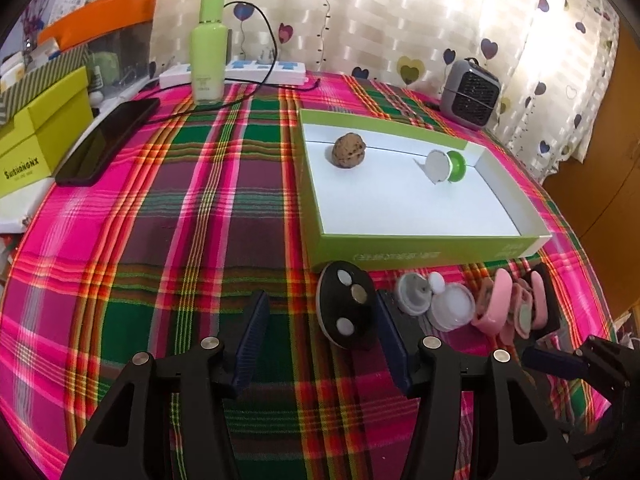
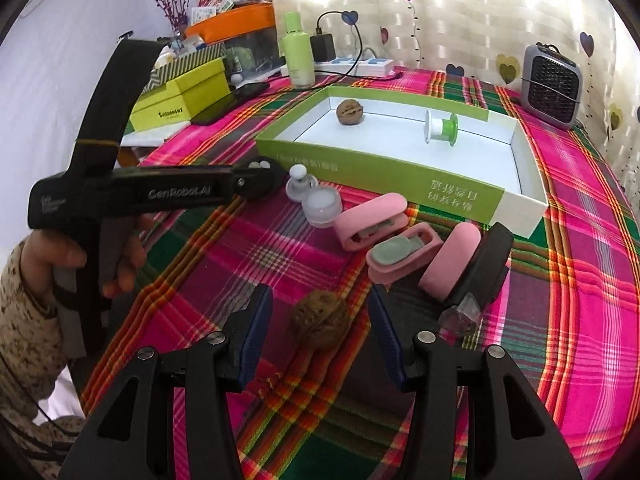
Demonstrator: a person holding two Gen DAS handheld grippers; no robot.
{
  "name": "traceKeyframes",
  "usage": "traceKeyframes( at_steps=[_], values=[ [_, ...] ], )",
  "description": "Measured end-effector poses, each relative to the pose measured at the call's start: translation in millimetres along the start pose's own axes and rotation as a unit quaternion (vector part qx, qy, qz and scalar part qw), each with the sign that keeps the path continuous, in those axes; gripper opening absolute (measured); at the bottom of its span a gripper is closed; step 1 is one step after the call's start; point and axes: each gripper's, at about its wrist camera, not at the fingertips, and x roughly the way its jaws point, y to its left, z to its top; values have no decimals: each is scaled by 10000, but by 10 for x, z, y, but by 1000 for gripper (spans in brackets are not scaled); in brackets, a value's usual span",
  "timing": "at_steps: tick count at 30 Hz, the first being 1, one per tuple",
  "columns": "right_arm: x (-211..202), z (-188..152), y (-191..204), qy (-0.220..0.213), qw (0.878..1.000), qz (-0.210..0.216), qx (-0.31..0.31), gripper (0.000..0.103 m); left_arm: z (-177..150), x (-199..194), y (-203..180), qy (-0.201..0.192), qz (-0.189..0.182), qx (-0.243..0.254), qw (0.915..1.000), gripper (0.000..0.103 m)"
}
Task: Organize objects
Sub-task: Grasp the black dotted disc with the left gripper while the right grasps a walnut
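The right hand-held gripper (image 2: 320,332) is held apart around the bumpy brown walnut (image 2: 321,322); if squeezed off-centre, the walnut could be rolled away.

The desk cloth (image 1: 200,208) is a plaid of hot pink, green and maroon with yellow and orange lines. The tray (image 1: 420,254) is lime green outside and white inside. In it lie a brown speckled walnut (image 1: 349,150) and a white-and-green spool (image 1: 444,166). The bottle (image 1: 207,60) is pale green. The curtain (image 1: 400,20) is cream with purple and yellow hearts. The clips (image 2: 384,236) are pink. The tongs (image 1: 320,344) are black with dark blue pads (image 1: 252,340).
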Motion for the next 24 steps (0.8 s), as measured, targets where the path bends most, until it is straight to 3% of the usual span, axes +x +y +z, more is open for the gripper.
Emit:
traceKeyframes(
  at_steps=[8, 11, 16, 24],
  values=[
    [33, -46, 47, 110, 9997, -157, -132, 50, 16, 25, -43, 6, 32, 81, 10000, 53],
    [21, -48, 39, 106, 9997, -172, -104, 50, 30, 26, -16, -14, 25, 2, 10000, 49],
    [9, -52, 40, 109, 9996, -236, -104, 47, 47, 29, -6, -31, 15, -59, 10000, 34],
    [2, -42, 18, 99, 9996, -276, -54, 41, 55, 34, -17, -43, -18, -51, 10000, 28]
  ],
)
